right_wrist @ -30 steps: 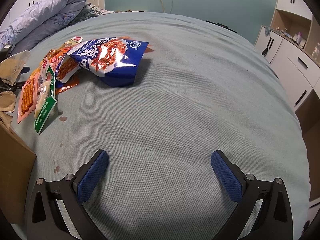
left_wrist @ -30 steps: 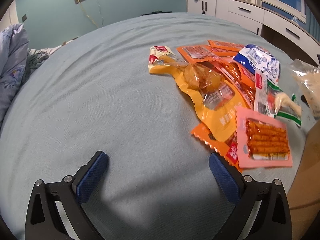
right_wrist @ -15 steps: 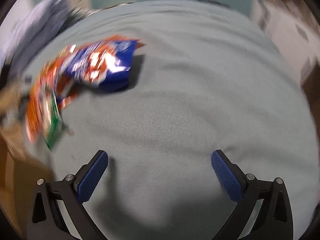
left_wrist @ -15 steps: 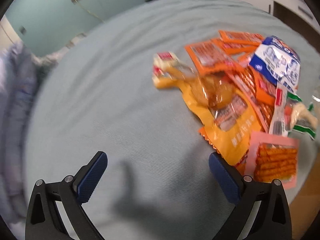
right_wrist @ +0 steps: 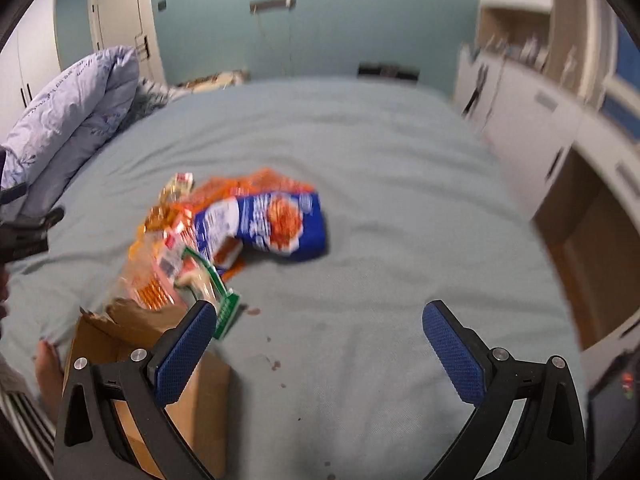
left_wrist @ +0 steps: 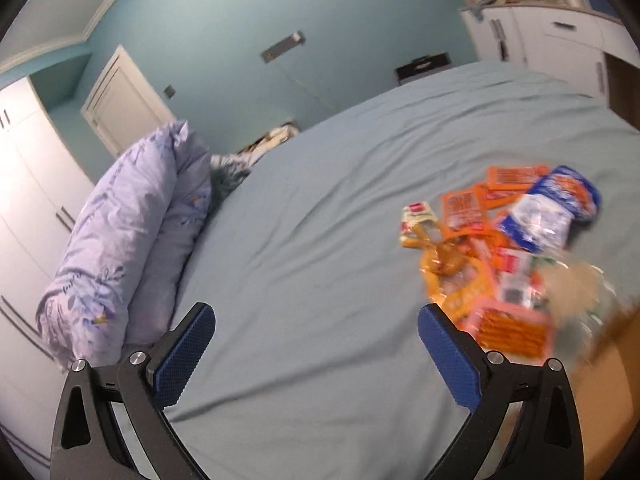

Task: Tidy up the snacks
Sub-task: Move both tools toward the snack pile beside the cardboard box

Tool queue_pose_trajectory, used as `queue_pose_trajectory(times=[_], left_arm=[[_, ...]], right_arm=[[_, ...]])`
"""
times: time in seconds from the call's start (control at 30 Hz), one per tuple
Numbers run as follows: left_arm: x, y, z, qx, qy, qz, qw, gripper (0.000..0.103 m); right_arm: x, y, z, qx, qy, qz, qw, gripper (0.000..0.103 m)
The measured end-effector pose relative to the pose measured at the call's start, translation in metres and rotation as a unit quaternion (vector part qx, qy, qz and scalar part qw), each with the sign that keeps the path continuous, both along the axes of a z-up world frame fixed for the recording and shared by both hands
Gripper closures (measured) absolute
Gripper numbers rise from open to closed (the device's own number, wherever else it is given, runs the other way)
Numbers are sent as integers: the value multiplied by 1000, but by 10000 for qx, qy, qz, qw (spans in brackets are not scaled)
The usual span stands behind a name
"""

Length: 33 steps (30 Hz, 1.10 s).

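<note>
Both tongs (left_wrist: 316, 338) (right_wrist: 316, 336) spread, empty; snack pile (right_wrist: 236, 232) near cardboard box (right_wrist: 192, 400), bed (right_wrist: 400, 240) bare beyond.

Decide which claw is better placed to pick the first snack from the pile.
Probably the left claw: open, with the snack pile right beside its right finger. The right claw is open too, but the pile lies farther ahead.

A lilac duvet (left_wrist: 132, 240) lies bunched at the edge of the grey-blue bed (left_wrist: 320, 240). Behind it stand a teal wall (right_wrist: 320, 20), a white door (left_wrist: 120, 108) and white cabinets (right_wrist: 540, 120).
</note>
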<state>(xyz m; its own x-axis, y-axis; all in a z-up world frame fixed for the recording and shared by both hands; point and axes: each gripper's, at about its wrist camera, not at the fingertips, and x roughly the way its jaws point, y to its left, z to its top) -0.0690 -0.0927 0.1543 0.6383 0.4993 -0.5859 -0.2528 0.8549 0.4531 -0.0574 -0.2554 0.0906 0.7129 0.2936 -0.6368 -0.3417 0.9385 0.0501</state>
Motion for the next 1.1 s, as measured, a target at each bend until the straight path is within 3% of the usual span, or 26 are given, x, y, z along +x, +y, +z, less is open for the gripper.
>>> queue_pose_trajectory(times=[0.07,0.13,0.17,0.23,0.3,0.37,0.57,0.7,0.87,1.1], left_arm=[[-16,-3,8,-439,-151,-450,9979,0],[-29,-6,16,-1094,-211,-907,9896,0],[-34,-6,17,-1393,-162,-1090,9841,0],[-38,-10,21,-1717,-117,-1283,9767,0],[-40,-11,23,-1684,-159,-1284,9772,0],[-42,-11,25,-1433,-245,-1141,9828,0],[-39,-5,25,-1204,-335,-748,9893,0],[-36,-12,21,-1100,-219,-776,9907,0],[-32,-21,15,-959,-52,-878,9915,0],[-30,-20,12,-1157,90,-947,9887,0]], right_arm=[[-33,12,7,-293,-576,-335,9973,0],[-63,25,8,-768,-1102,-940,9865,0],[-79,33,5,-1053,-1274,-1235,9785,0],[-95,42,-4,-1119,-1270,-1167,9786,0],[-106,47,-11,-737,-1062,-535,9902,0],[-113,49,-16,-484,-949,-212,9941,0],[-130,55,-41,-346,-692,-7,9970,0],[-140,61,-49,-535,-624,-47,9966,0],[-128,64,-45,-648,-583,211,9960,0],[-74,59,-23,-755,-639,433,9942,0]])
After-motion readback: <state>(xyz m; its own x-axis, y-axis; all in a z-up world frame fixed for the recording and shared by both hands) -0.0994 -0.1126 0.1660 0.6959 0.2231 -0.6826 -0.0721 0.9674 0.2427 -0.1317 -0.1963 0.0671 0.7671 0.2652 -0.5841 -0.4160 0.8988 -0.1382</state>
